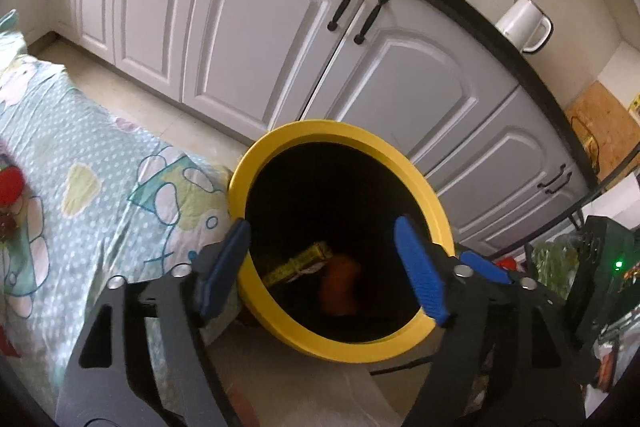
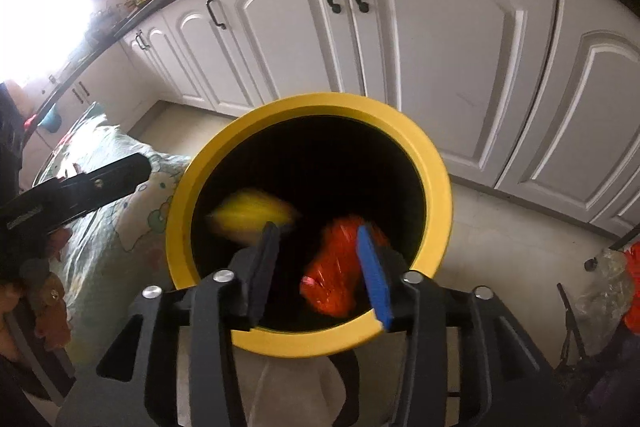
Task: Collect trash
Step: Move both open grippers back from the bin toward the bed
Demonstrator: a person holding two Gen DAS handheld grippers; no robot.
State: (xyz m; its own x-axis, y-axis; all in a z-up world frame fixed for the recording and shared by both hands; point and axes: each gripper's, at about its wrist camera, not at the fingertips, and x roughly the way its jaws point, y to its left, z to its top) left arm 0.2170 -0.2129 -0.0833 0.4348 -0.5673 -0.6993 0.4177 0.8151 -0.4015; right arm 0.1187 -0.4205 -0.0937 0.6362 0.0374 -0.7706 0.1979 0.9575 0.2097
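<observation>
A round bin with a yellow rim (image 1: 240, 187) (image 2: 180, 195) and a dark inside stands next to the table. Inside it lie a yellow wrapper (image 1: 300, 263) and an orange-red wrapper (image 1: 340, 287). In the right wrist view the yellow wrapper (image 2: 252, 215) is blurred and the orange-red wrapper (image 2: 336, 267) sits beside it. My left gripper (image 1: 324, 267) is open and empty above the bin mouth. My right gripper (image 2: 320, 271) is open and empty above the bin mouth. The left gripper's body (image 2: 80, 187) shows at the left.
A table with a light blue patterned cloth (image 1: 80, 167) (image 2: 112, 227) lies left of the bin, with a red item (image 1: 12, 183) on it. White cabinet doors (image 1: 260, 27) run behind. A white kettle (image 1: 524, 23) stands on the counter. Clutter (image 1: 560, 259) sits at the right.
</observation>
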